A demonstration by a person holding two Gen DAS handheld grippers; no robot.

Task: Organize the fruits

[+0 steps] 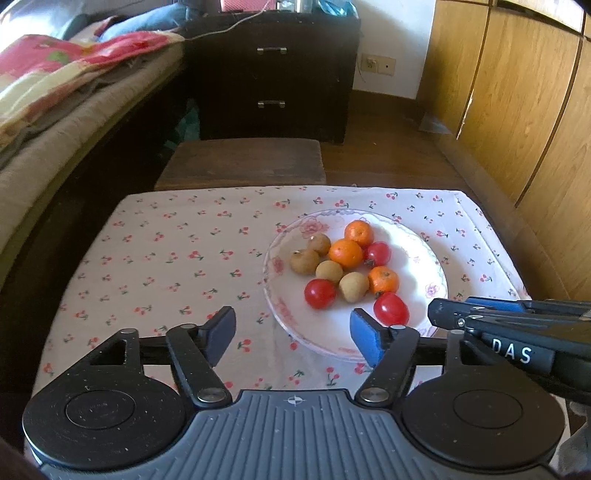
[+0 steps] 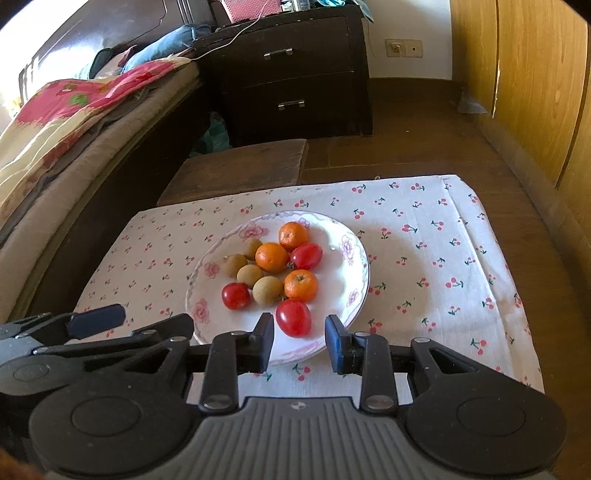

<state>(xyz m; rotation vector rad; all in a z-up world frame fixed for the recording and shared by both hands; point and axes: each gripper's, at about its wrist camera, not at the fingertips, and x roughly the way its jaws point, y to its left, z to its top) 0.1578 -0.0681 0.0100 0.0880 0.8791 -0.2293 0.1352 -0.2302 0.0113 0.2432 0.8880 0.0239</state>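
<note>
Left wrist view: the left gripper (image 1: 291, 317) is seen with its blue-padded fingers (image 1: 364, 341) spread wide and nothing between them, held over the near rim of the white, pink-flowered china plate (image 1: 424, 258). In the right wrist view, the right gripper (image 2: 299, 318) is seen with only a narrow gap between its fingers. Nothing is pinched, and the nearest red cherry tomato (image 2: 293, 317) lies on the plate just beyond the tips.

Three small orange mandarins (image 1: 346, 253), three tomatoes and four brown longans (image 1: 304, 261) are clustered on the plate, which rests on a white cherry-print cloth (image 1: 166, 258). White "DAS" lettering on the right gripper's side is shown only in the left view. The dark bed headboard (image 2: 92, 33) is shown only in the right view.
</note>
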